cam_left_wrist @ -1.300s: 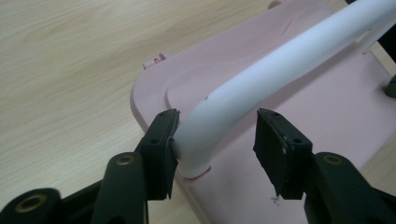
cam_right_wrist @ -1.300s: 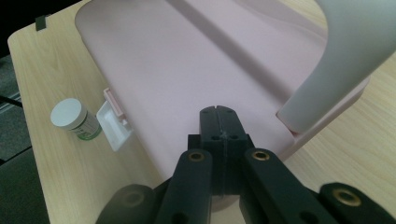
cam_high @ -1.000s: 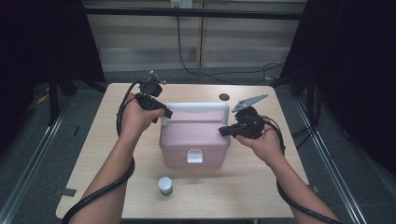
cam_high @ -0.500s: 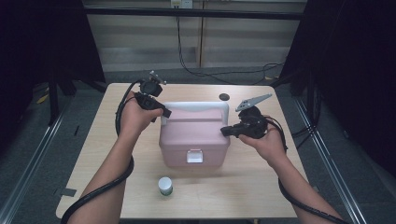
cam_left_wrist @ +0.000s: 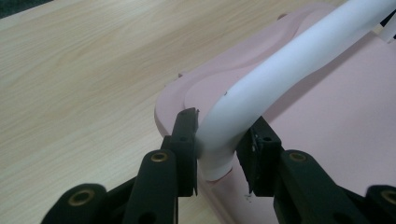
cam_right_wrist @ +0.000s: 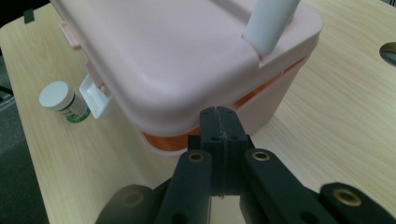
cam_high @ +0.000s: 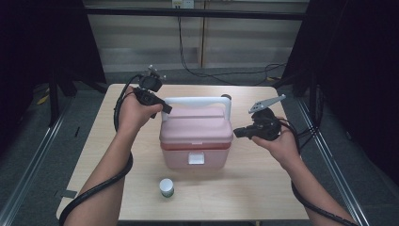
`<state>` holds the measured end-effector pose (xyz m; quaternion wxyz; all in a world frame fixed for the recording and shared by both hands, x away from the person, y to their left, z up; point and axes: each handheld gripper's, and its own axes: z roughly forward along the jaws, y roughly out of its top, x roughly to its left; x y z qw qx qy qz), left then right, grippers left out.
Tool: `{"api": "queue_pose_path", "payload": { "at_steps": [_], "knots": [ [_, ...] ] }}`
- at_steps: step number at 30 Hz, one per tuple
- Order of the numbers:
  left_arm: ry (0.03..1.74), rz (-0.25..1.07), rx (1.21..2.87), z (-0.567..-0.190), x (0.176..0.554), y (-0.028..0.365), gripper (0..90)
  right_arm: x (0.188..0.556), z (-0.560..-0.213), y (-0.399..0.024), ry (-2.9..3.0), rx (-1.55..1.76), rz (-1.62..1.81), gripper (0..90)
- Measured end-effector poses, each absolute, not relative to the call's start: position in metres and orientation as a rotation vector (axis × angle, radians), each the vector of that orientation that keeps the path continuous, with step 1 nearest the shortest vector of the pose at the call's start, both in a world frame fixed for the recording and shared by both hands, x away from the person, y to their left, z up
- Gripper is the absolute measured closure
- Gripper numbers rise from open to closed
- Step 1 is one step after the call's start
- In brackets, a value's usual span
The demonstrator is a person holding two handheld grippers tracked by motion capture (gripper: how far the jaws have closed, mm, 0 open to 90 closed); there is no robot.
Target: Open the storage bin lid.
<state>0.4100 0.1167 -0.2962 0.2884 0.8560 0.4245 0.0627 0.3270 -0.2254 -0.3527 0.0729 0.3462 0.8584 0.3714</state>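
Gripping the white handle point(cam_left_wrist: 261, 88) of the closed pink box point(cam_high: 196, 136), left gripper point(cam_left_wrist: 218, 140) fingers clamp it; right gripper point(cam_right_wrist: 219, 123) fingers pressed together, empty, beside the box; contents hidden.

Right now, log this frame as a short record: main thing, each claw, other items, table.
main thing: pink box, lid down, white handle raised
left claw: closed on the handle's end, jaws just been closing
right claw: shut, holding nothing, at the box's right side
other items: small bottle, white cap, upright in front of the box
table: light wood
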Motion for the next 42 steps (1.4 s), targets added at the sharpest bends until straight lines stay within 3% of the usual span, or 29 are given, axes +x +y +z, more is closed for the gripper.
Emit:
{"api": "queue_pose_path", "payload": {
  "at_steps": [42],
  "knots": [
    [1.107, 0.180, 2.269, -0.289, 0.413, 0.120, 69.1, 0.333, -0.364, -0.197, 2.643, 0.980, 1.094, 90.0]
  ]
}}
